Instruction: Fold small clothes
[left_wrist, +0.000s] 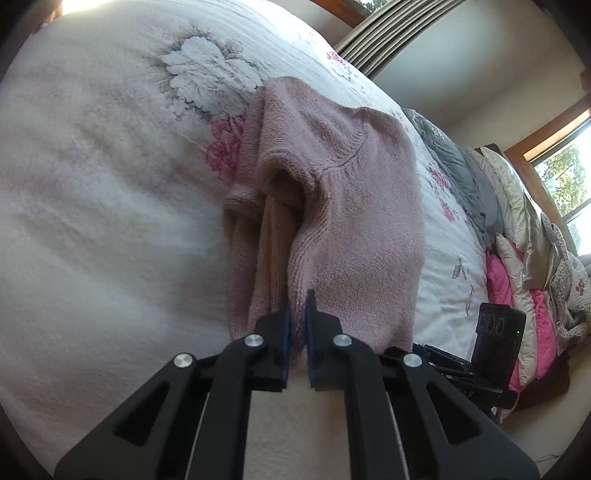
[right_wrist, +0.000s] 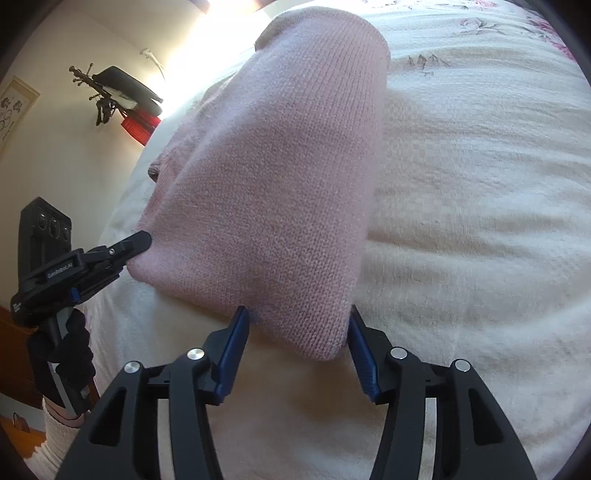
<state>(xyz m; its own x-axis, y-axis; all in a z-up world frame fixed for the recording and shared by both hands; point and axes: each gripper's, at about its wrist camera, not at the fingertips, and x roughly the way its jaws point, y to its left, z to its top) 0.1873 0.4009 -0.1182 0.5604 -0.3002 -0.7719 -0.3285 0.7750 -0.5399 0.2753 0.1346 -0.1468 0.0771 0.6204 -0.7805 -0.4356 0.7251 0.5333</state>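
Left tongs (left_wrist: 297, 301), marked "GenRobot.AI", pinch the pink sweater's (left_wrist: 332, 206) edge; right tongs (right_wrist: 297, 325) stand spread around its corner on the bed (right_wrist: 461, 221).

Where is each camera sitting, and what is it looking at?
Left wrist: sits on the left gripper, looks along its jaws, nearly shut on the pink sweater on the bed; the right gripper's tip shows at the lower right.
Right wrist: sits on the right gripper, jaws open around a sweater corner; the left gripper, a gloved hand and a sleeve show at left.
Both share the sweater, the bed and each other's gripper.
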